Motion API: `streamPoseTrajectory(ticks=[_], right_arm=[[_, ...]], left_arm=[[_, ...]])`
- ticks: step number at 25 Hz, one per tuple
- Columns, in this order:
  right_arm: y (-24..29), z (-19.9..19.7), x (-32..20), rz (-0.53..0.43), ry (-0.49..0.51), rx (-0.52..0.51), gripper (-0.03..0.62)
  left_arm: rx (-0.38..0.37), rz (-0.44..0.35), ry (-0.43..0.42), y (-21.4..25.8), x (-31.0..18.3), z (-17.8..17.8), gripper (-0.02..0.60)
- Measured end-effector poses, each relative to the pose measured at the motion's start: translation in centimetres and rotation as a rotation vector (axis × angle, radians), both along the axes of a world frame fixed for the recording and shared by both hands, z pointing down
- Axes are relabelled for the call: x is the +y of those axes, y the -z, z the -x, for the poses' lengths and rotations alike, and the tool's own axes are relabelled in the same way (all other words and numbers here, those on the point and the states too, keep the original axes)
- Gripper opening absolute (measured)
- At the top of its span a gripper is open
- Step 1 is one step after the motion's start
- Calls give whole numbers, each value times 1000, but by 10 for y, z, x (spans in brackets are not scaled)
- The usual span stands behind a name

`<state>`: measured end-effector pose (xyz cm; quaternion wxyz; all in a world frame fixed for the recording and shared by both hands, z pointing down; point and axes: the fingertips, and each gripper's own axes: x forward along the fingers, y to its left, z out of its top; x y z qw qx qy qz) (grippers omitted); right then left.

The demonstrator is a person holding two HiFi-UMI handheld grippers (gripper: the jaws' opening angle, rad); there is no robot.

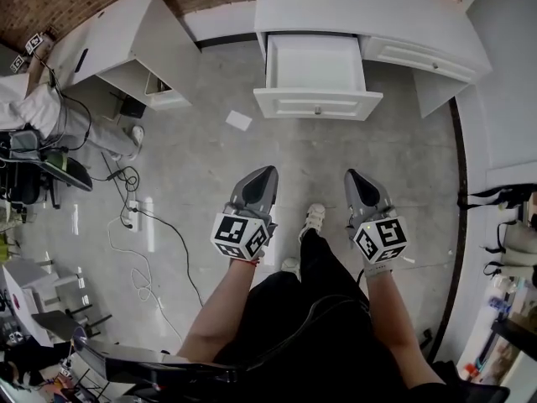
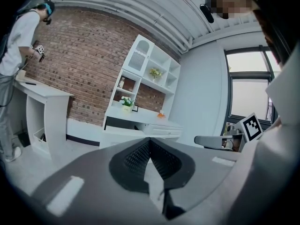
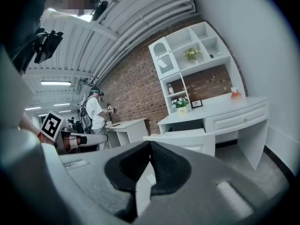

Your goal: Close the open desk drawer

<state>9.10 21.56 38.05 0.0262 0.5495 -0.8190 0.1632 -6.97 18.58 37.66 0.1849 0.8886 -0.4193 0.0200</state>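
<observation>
Drawer (image 1: 315,65) stands pulled well out of the white desk (image 1: 369,11) at the top of the head view, its front panel facing the operator and running left to right. Its travel back in is straight away from the operator. The small knob (image 1: 317,110) sits at the middle of that panel.

At far left another person (image 1: 38,112) stands by a second desk (image 1: 113,36), well apart from the task. Cables (image 1: 138,221) trail over the floor (image 1: 193,166) below them, off to the left of any path to the drawer. A scrap of paper (image 1: 238,120) lies on the floor just left of the drawer front, flat and probably no hindrance.

The left gripper (image 1: 268,172) points up the view towards the left part of the panel. Its own view shows the two jaws meeting at the tips with nothing between them. The operator's shoe (image 1: 313,218) shows between the two grippers. The right gripper (image 1: 351,175) points at the right part of the panel, and its jaws also meet at the tips on nothing.

Both grippers are well short of the drawer, one to each side of the knob, at about the same distance from it. Bare floor lies between them and the panel, so the way forward looks open. A push with shut tips, square to the panel near its middle, should keep the drawer from skewing.
</observation>
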Motion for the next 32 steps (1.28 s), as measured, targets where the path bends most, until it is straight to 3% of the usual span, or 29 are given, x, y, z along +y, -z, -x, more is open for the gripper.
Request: streamPoseTrajectory(ticks=[11, 19, 32], right_arm=[[-24, -29, -64, 54, -3, -22, 3], [-32, -40, -98, 63, 51, -16, 3], [-28, -32, -128, 66, 74, -31, 3]], left_arm=[[-19, 31, -35, -16, -69, -40, 2], [-14, 38, -22, -25, -101, -64, 2], [-5, 25, -22, -25, -130, -71, 2]])
